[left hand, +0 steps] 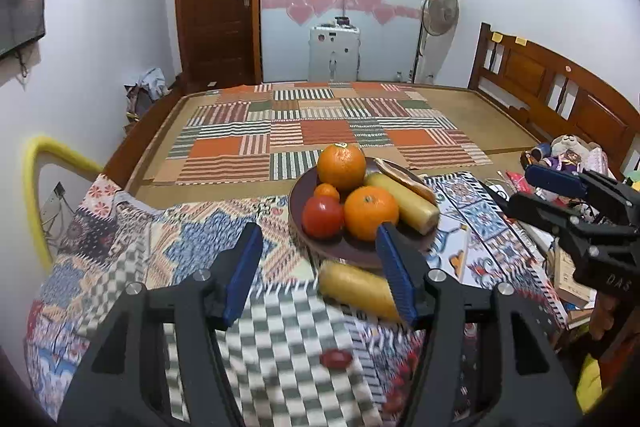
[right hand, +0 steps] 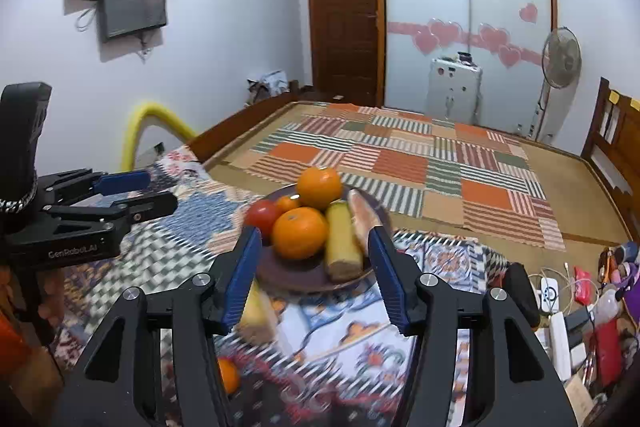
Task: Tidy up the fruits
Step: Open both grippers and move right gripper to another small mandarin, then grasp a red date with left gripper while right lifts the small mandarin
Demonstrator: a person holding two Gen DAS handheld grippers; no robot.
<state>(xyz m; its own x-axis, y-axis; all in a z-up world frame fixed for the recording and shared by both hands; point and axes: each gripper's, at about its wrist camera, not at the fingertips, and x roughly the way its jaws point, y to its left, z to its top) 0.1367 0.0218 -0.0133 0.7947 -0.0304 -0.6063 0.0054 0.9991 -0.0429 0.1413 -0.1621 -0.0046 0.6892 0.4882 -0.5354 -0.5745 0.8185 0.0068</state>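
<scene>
Lying on the patchwork cloth (left hand: 192, 251) just in front of the plate (left hand: 352, 251) is a loose yellow banana piece (left hand: 356, 287), its long axis running roughly crosswise, one blunt end toward the left gripper's (left hand: 320, 267) right finger, which hides its other end. It rests near the plate's front rim; whether they touch cannot be told. On the dark round plate sit a large orange (left hand: 342, 166) at the back, a second orange (left hand: 370, 213) in front, a tiny orange (left hand: 327, 191) and a red tomato (left hand: 322, 215) at the left, and two long pieces along the right side: a yellow banana piece (left hand: 404, 202) and a paler one (left hand: 404, 178), both pointing from the far rim toward the near right rim. The left gripper hovers over the cloth with its jaws wide apart, empty. The right gripper (right hand: 314, 269) faces the plate, its jaws also wide apart and holding nothing. A small red object (left hand: 336, 358) lies on the cloth nearer the camera, and another small orange (right hand: 229, 374) lies blurred near the right gripper's left finger. Clutter (right hand: 580, 311) crowds the bed's (left hand: 480, 111) right edge.
</scene>
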